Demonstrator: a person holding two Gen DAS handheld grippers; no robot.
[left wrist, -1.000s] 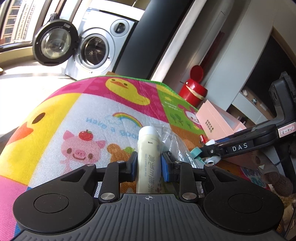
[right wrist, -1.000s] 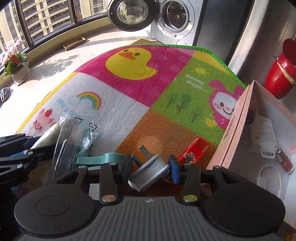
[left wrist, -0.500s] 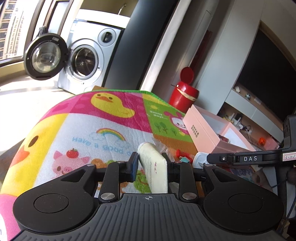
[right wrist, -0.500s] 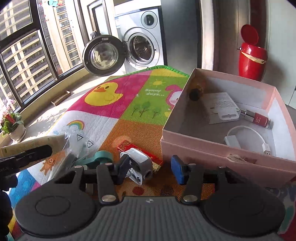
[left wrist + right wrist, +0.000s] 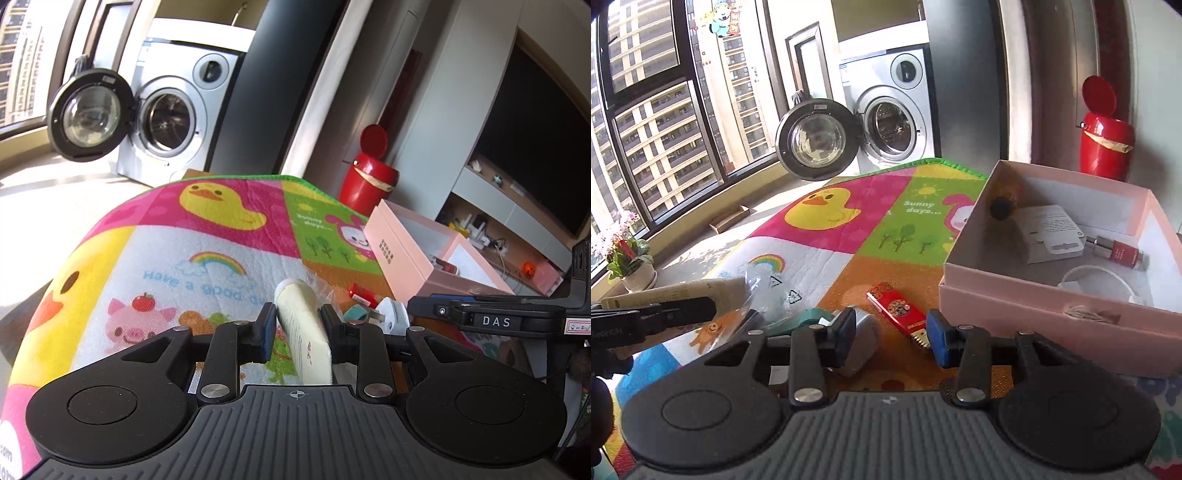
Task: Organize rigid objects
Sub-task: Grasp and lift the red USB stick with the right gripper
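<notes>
My left gripper (image 5: 297,325) is shut on a cream tube (image 5: 303,325) and holds it above the play mat (image 5: 155,266). The tube also shows at the left of the right wrist view (image 5: 672,293). My right gripper (image 5: 892,332) is open above the mat, just left of the open pink box (image 5: 1004,306). A white plug adapter (image 5: 862,341) lies on the mat against its left finger; it also shows in the left wrist view (image 5: 389,314). A red lighter-like item (image 5: 901,312) lies between the fingers, farther ahead.
The pink box (image 5: 402,254) holds a red bottle (image 5: 1121,253), a white cable (image 5: 1097,278) and a card. A clear plastic bag (image 5: 772,291) and teal clip (image 5: 812,317) lie on the mat. A red bin (image 5: 1104,140) and washing machine (image 5: 890,122) stand behind.
My right gripper opened and let go of the white plug adapter, which now lies on the mat. It swung toward the pink box. My left gripper lifted the cream tube and turned right.
</notes>
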